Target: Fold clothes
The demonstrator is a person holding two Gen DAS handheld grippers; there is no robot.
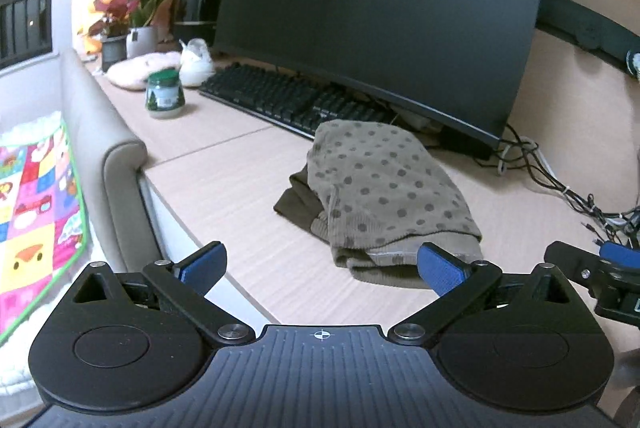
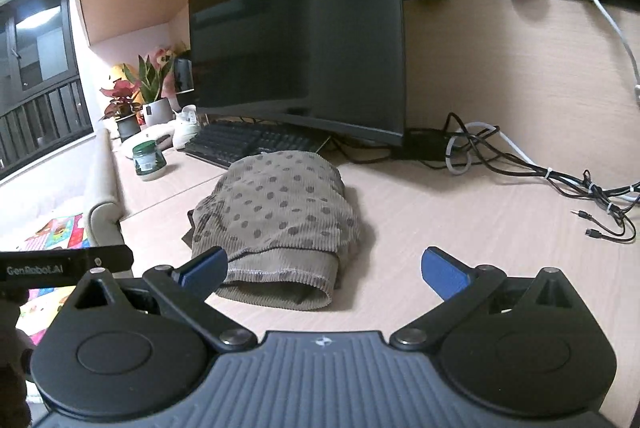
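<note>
**Both grippers standing wide open over the desk, folded polka-dot garment lying free ahead**

The left gripper (image 1: 320, 266) is hovering above the desk (image 1: 224, 184) with its blue pads (image 1: 202, 264) spread as wide as they go, and nothing is sitting between them. The folded brown polka-dot garment (image 1: 384, 188) is lying on the desk just ahead of it, toward its right finger, with the hemmed edge facing the gripper; neither pad is touching the cloth.

The right gripper (image 2: 322, 268) is likewise standing wide open and gripping nothing. From its camera the polka-dot garment (image 2: 280, 212) is lying ahead and toward its left finger, the open cuff end nearest, apart from both pads. The left gripper's body (image 2: 64, 264) is showing at this view's left edge.

Beyond the garment a dark monitor (image 1: 380, 8) is standing over a black keyboard (image 1: 288, 98). Farther left of the left gripper a green-lidded jar (image 1: 165, 94) is sitting on the desk, with potted plants (image 1: 136, 24) behind it. To the right of the right gripper, loose cables (image 2: 560, 184) are trailing across the desk.
</note>
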